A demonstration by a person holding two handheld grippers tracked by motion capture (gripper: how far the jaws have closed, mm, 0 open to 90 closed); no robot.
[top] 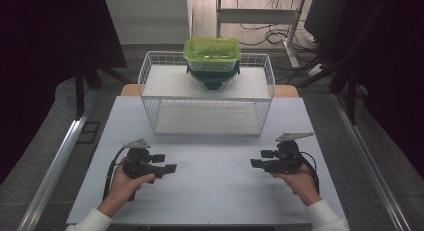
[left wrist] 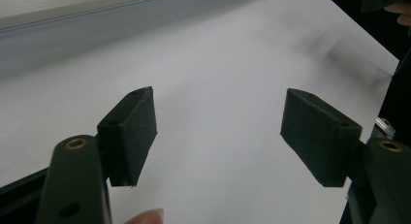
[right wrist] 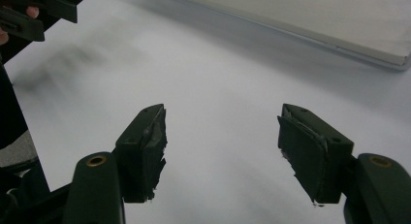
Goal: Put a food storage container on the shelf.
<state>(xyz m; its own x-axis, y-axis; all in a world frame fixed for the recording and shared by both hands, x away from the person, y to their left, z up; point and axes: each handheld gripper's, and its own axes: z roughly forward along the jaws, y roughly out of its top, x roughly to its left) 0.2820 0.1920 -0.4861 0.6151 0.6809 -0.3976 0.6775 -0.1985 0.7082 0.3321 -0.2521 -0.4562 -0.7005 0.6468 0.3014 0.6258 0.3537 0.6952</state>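
Note:
A green-lidded clear container [top: 212, 53] sits on top of a dark-rimmed glass bowl [top: 213, 79] on the upper shelf of a white wire rack [top: 206, 92] at the back of the white table [top: 210, 196]. My left gripper [top: 167, 163] rests low over the table at the front left, pointing right, jaws open with nothing between them [left wrist: 218, 136]. My right gripper [top: 259, 159] mirrors it at the front right, pointing left, open and empty [right wrist: 222, 149]. Both sit well in front of the rack.
The rack's lower shelf [top: 206, 118] is bare. A metal rail [top: 55, 166] runs along the table's left side and another [top: 367, 161] along the right. Cables and a white frame [top: 260, 16] lie on the floor behind.

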